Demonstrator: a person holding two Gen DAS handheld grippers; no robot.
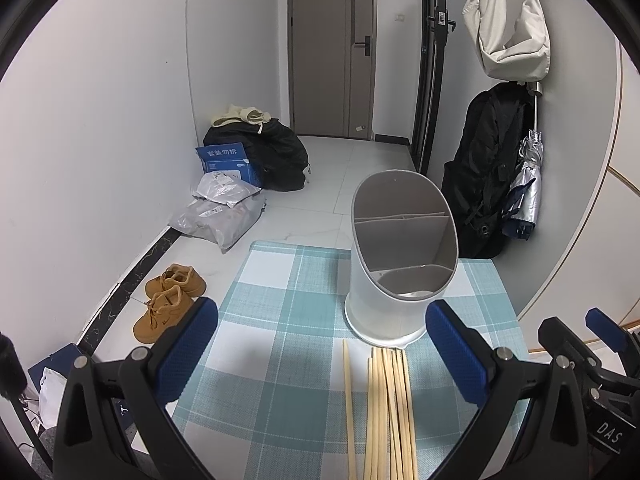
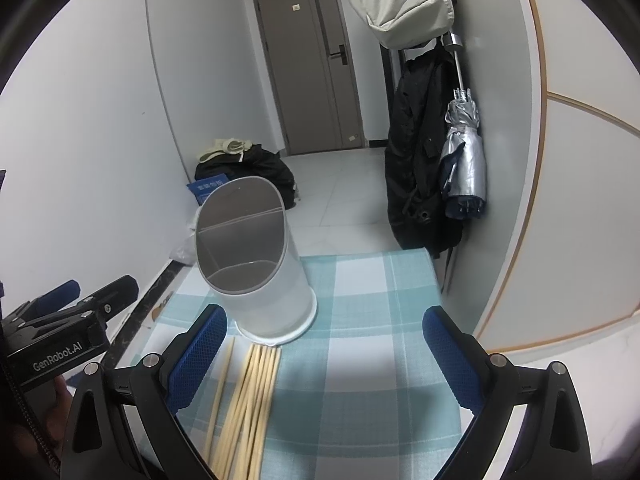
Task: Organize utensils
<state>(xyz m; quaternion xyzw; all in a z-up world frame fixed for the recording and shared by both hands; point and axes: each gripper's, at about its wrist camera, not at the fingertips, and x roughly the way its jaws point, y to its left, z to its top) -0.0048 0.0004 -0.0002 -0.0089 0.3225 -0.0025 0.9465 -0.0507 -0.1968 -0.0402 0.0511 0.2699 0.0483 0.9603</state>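
A white utensil holder (image 1: pixel 394 280) with a slanted grey-lined opening and inner dividers stands on a teal checked cloth (image 1: pixel 288 304); it shows empty. It also shows in the right wrist view (image 2: pixel 260 276). Several wooden chopsticks (image 1: pixel 390 412) lie in a bundle on the cloth just in front of the holder, with one chopstick (image 1: pixel 349 404) lying apart to the left. The bundle also shows in the right wrist view (image 2: pixel 250 404). My left gripper (image 1: pixel 322 332) is open and empty above the chopsticks. My right gripper (image 2: pixel 324 340) is open and empty, right of the chopsticks.
The cloth covers a small table whose far edge (image 1: pixel 296 245) drops to a tiled floor. On the floor lie brown shoes (image 1: pixel 168 300), parcels (image 1: pixel 224 210) and a black bag (image 1: pixel 272 156). A black coat (image 2: pixel 420 152) and folded umbrella (image 2: pixel 464 152) hang at the right wall.
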